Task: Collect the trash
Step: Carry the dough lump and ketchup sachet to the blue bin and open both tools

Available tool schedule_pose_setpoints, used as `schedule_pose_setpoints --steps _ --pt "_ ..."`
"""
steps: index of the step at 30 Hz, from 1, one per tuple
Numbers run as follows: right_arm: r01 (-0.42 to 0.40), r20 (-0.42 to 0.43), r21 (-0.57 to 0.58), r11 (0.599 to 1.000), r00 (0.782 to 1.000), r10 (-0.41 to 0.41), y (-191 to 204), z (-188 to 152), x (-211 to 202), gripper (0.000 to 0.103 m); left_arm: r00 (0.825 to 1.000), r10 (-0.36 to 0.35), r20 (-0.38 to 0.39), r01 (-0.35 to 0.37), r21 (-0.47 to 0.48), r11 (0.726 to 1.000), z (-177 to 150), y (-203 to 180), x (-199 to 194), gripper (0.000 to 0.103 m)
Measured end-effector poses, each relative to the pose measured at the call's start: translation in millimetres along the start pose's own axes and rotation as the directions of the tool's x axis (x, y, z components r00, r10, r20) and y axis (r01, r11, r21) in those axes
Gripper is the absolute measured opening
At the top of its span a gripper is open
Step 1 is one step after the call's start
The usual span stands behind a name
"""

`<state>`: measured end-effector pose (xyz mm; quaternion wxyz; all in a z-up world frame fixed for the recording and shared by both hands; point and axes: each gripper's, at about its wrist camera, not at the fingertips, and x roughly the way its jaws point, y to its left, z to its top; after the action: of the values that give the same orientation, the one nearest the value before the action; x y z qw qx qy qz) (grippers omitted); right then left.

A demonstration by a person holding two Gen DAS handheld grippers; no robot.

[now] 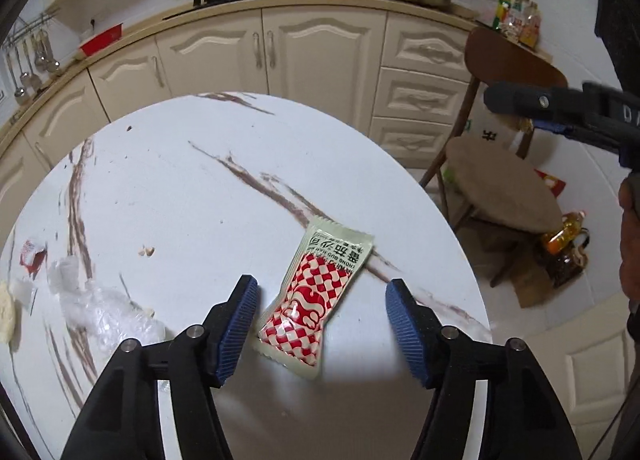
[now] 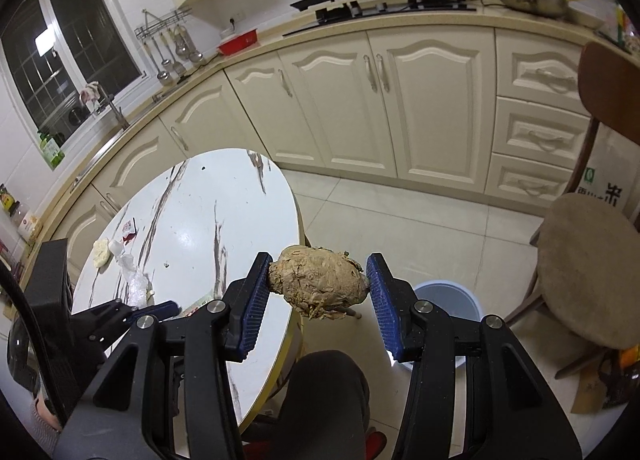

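**Trash pickup: left gripper over sachet, right gripper holding brown wad**

Left wrist view: left gripper (image 1: 321, 302) sits low over the white round table (image 1: 168, 188), which has brown marble-style streaks. Jaws roughly half open, pads not touching anything. Sachet (image 1: 316, 300) lies flat on the table between the blue ribbed fingers (image 1: 240, 324), nearer the left pad, apart from both. Sachet look: pale green sealed packet with crimped ends, lower half a red-and-white checker pattern with a swirl, glossy glare on it. Print on the green band is Chinese characters plus a small Latin line, too small to read reliably. Crumpled clear plastic (image 1: 104, 312) lies on the table to the left, with a small torn red-and-white packet (image 1: 34, 256) further left. Right gripper visible at upper right edge.

Right wrist view: right gripper (image 2: 318, 286) clamps a brown crumpled wad (image 2: 318, 282), both blue pads pressed on its sides. Wad is lumpy, tan-brown, flaky, fibrous bits hanging underneath. It is held off the table edge, above floor. Blue bin (image 2: 448, 300) is below and behind it, partly hidden by the right finger. Sack beside the chair (image 2: 588, 264) shows a green logo and Chinese print, cut off.
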<state>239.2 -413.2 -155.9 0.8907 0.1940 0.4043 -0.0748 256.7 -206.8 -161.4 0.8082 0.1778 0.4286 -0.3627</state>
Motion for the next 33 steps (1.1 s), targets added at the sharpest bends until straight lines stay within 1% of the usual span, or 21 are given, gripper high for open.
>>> schedule_pose_setpoints --steps 1,2,3,5,8,11,20,33 --pt "0.005 -0.001 0.002 1.000 1.000 -0.005 -0.4 -0.8 -0.4 0.046 1.000 -0.009 0.001 0.009 -0.001 1.000 2.9 2.7 2.4 0.030" --pt "0.009 -0.001 0.005 1.000 1.000 -0.009 -0.8 -0.9 -0.5 0.046 1.000 -0.026 -0.003 0.026 -0.006 1.000 7.5 3.3 4.2 0.018" --pt "0.011 -0.001 0.009 1.000 1.000 -0.011 -1.3 -0.7 -0.6 0.046 1.000 -0.028 -0.006 0.028 -0.004 1.000 9.4 3.8 6.2 0.017" --pt "0.017 -0.001 0.013 1.000 1.000 -0.017 -2.0 1.2 -0.9 0.046 1.000 -0.017 0.001 0.017 0.021 1.000 11.3 1.8 8.3 0.012" --pt "0.019 0.002 0.010 1.000 1.000 -0.019 -0.9 2.8 -2.2 0.046 1.000 -0.020 0.014 0.020 0.019 1.000 8.1 -0.5 10.5 0.009" --pt "0.020 0.004 0.004 1.000 1.000 -0.020 0.4 4.0 -3.0 0.046 0.999 -0.034 0.020 0.034 -0.009 0.999 1.8 0.2 11.0 0.007" --pt "0.021 0.004 0.006 1.000 1.000 -0.021 0.0 4.5 -3.5 0.046 0.998 -0.055 0.041 0.058 -0.058 0.997 -8.9 9.2 -0.3 0.006" --pt "0.026 0.011 0.019 0.999 1.000 -0.026 -12.7 7.4 -4.1 0.046 0.994 -0.062 0.088 0.068 -0.065 0.996 1.8 10.5 -12.5 0.006"
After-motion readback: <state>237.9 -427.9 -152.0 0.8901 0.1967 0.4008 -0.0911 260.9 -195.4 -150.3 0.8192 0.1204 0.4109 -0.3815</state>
